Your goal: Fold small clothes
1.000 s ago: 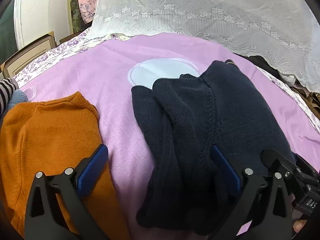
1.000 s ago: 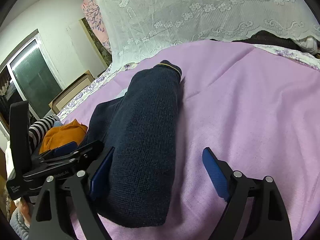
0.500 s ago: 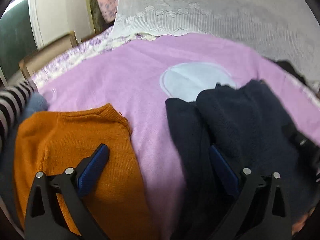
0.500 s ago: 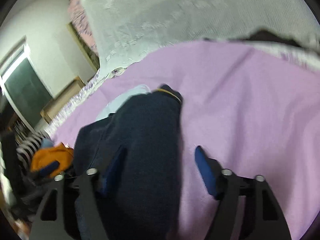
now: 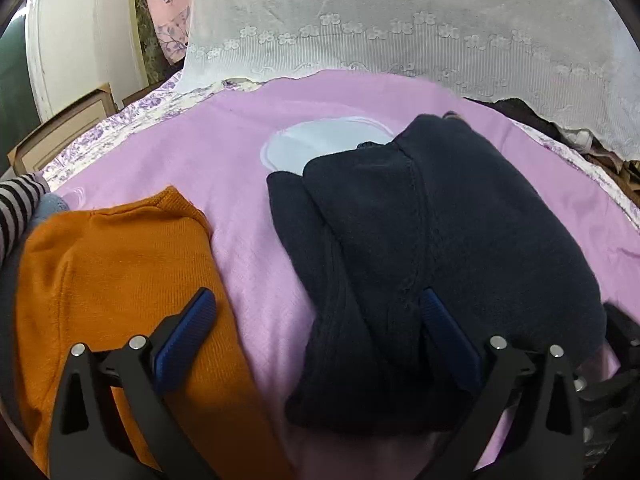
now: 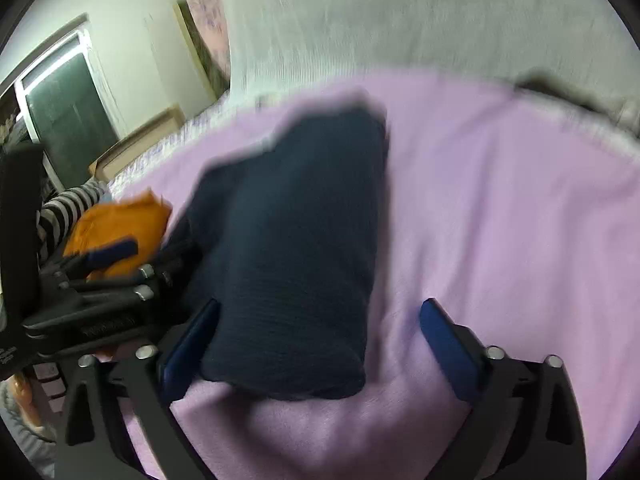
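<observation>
A folded navy knit garment (image 5: pixel 420 240) lies on the pink blanket (image 5: pixel 208 152); it also shows in the right wrist view (image 6: pixel 296 240), blurred. An orange knit garment (image 5: pixel 116 272) lies folded to its left and shows in the right wrist view (image 6: pixel 120 224). My left gripper (image 5: pixel 316 332) is open, its left finger over the orange garment and its right finger over the navy one. My right gripper (image 6: pixel 320 332) is open and empty, just above the near end of the navy garment. The left gripper's body (image 6: pixel 80 300) shows at the left of the right wrist view.
A white lace cloth (image 5: pixel 400 20) hangs at the back of the bed. A striped garment (image 5: pixel 16 204) lies at the far left. A white round patch (image 5: pixel 320 148) shows on the blanket behind the navy garment. A window (image 6: pixel 68 104) and wooden furniture (image 5: pixel 60 132) stand to the left.
Both grippers shifted over the clothes and stayed open. The right gripper pulled back from the navy garment, whose near end now shows whole. The clothes did not move.
</observation>
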